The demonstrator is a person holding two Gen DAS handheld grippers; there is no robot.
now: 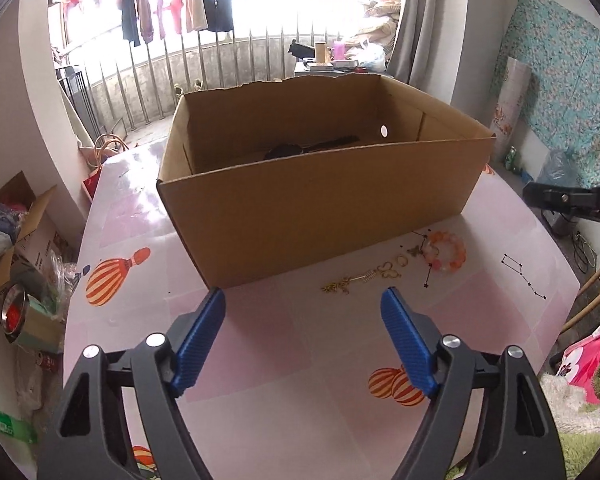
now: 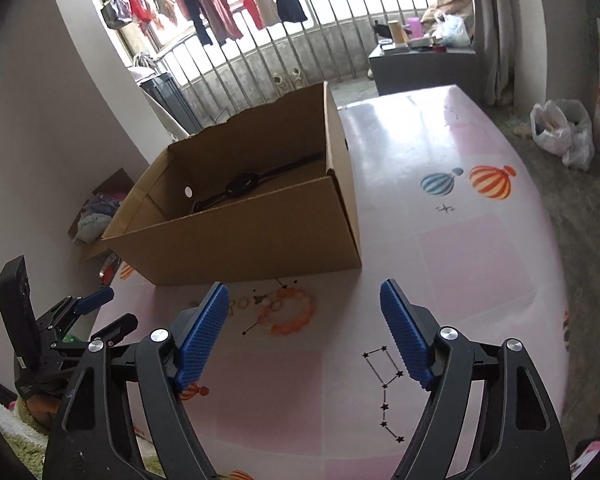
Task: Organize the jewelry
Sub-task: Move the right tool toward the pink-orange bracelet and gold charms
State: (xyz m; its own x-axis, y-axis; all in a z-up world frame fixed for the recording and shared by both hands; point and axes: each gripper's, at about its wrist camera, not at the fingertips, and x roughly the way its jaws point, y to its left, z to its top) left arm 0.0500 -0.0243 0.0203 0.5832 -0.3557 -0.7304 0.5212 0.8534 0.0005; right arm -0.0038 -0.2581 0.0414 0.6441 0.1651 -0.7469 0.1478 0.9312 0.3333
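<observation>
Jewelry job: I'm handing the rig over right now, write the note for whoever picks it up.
Left gripper: open, nothing between the jaws, above the table in front of the cardboard box.
Right gripper: open, nothing held, pointing down towards the bead bracelet.
On the pink table, beside the box's near wall: the orange and pink bead bracelet, small gold rings and a gold chain.
Done: a black watch already lies in the box.
Left: bracelet, rings and chain are still outside the box; the bracelet looks like the closest pick for the right gripper.
</observation>
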